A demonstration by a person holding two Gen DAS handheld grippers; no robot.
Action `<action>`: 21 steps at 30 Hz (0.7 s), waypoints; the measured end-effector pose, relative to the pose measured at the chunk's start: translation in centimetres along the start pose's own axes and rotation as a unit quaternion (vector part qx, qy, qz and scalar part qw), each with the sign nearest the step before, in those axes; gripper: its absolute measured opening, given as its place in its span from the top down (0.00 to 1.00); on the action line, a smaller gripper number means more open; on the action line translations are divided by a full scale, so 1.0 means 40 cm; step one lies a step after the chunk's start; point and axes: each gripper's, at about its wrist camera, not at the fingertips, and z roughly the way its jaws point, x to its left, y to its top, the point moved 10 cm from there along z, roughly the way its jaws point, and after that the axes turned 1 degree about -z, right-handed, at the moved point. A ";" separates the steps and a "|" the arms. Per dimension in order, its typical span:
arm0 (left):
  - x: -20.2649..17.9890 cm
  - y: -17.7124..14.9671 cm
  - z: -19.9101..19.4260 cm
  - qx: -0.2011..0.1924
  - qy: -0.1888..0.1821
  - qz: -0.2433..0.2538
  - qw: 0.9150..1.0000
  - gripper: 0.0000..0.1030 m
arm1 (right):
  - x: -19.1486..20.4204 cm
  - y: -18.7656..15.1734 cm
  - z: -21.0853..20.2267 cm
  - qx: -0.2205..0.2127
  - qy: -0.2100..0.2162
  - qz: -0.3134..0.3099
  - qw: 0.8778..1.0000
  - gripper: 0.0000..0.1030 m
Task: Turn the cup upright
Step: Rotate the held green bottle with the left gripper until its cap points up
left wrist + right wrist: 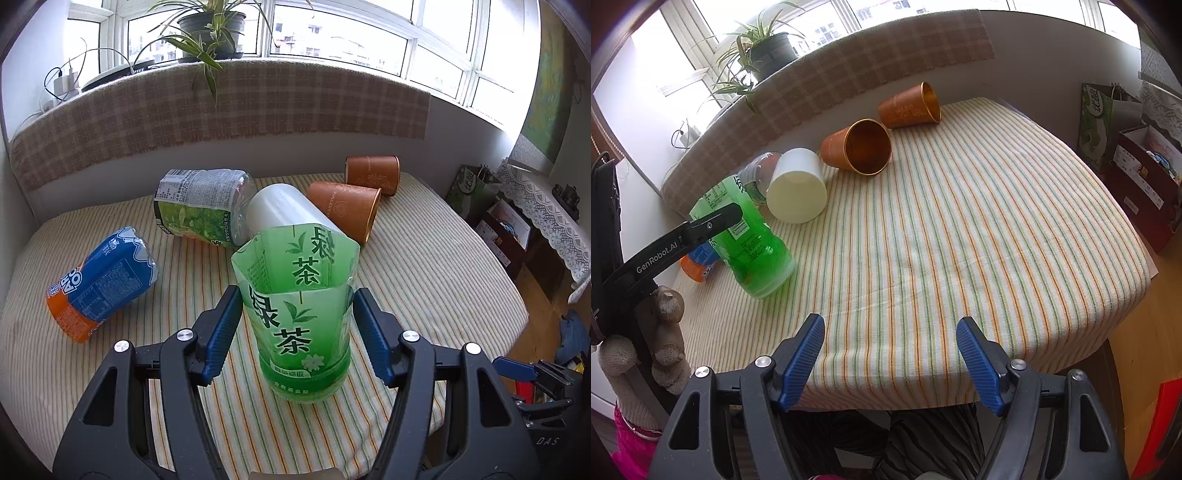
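Note:
A green cut-bottle cup (pixel 301 314) with Chinese lettering stands upright on the striped table, open end up; it also shows in the right wrist view (pixel 750 236). My left gripper (pixel 297 325) straddles it, its blue pads (pixel 221 332) at the cup's sides, seemingly just apart from it. My right gripper (pixel 892 363) is open and empty at the table's front edge. A white cup (pixel 796 186), two brown cups (pixel 858 147) (pixel 910 107), a clear green-label cup (pixel 201 205) and a blue-orange cup (pixel 99 284) lie on their sides.
The striped tablecloth (pixel 979 229) covers the table. A plaid-covered ledge (pixel 221 107) with a potted plant (pixel 210 29) runs behind. Bags and boxes (pixel 1137 166) stand on the floor at the right.

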 end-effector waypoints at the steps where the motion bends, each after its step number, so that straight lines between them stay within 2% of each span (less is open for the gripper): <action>1: -0.002 -0.001 -0.001 -0.001 0.000 0.002 1.000 0.38 | 0.002 0.000 -0.001 -0.001 0.000 -0.001 1.000 0.26; 8: -0.018 -0.026 -0.007 0.009 -0.028 -0.003 1.000 0.38 | 0.014 -0.002 -0.002 -0.001 0.002 -0.008 1.000 0.26; 21: -0.029 -0.055 -0.008 0.020 -0.053 -0.016 0.998 0.36 | 0.023 -0.008 -0.011 -0.003 0.003 -0.013 1.000 0.26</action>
